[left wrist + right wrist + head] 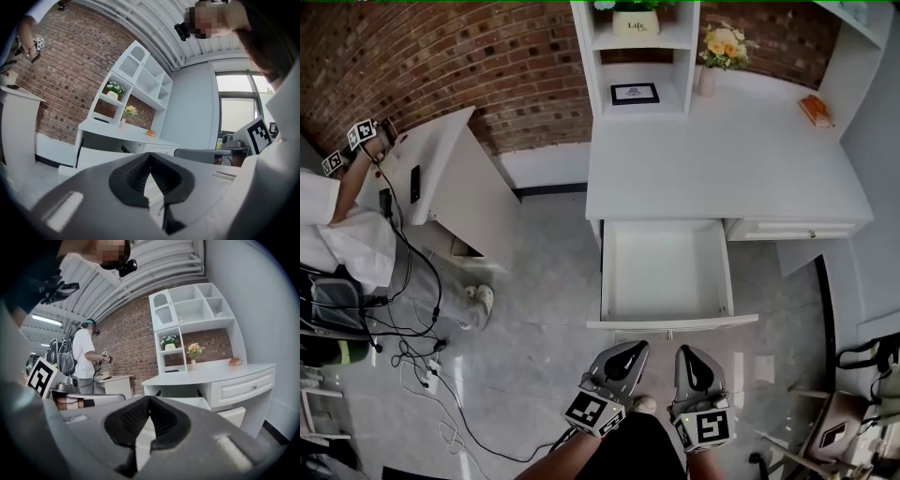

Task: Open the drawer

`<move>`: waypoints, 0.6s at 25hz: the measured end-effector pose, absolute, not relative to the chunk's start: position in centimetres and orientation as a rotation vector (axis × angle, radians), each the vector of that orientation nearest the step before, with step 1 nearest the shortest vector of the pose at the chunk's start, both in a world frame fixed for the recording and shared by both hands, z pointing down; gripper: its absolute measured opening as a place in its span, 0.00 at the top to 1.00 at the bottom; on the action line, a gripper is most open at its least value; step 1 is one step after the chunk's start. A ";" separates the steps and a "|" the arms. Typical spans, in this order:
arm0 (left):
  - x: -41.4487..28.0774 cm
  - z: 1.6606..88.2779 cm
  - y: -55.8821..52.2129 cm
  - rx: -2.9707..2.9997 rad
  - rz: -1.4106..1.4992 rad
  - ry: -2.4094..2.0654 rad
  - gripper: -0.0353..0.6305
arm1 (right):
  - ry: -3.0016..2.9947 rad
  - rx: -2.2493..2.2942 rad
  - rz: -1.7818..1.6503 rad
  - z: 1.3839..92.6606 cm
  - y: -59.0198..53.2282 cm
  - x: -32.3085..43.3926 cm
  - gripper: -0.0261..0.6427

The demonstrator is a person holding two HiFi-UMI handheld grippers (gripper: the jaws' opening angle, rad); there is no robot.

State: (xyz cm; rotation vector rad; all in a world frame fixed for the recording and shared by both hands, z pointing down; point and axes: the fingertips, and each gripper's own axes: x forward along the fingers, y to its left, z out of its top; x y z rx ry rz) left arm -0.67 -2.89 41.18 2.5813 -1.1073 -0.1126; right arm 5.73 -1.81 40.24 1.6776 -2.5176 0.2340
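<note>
The white desk (722,150) has its left drawer (675,322) pulled far out, and the inside is bare. A second drawer (787,230) to its right is closed. My left gripper (630,349) and right gripper (686,352) hang side by side just in front of the drawer's front panel, apart from it. Both are shut with nothing between the jaws. The left gripper view shows the left gripper (150,154) with its tips together, and the open drawer (96,157) beyond. In the right gripper view the right gripper (149,398) is shut, with the drawer (232,416) ahead.
A person (347,244) stands at the left by a white cabinet (441,178), holding marker-cube grippers. Cables (422,366) trail over the floor there. A chair (839,422) sits at the bottom right. A shelf unit, a flower vase (712,56) and an orange item (814,110) are on the desk.
</note>
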 end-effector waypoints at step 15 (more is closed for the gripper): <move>-1.1 33.6 -2.9 2.660 -0.152 -1.083 0.94 | -2.542 1.631 0.204 33.6 -0.5 5.3 0.96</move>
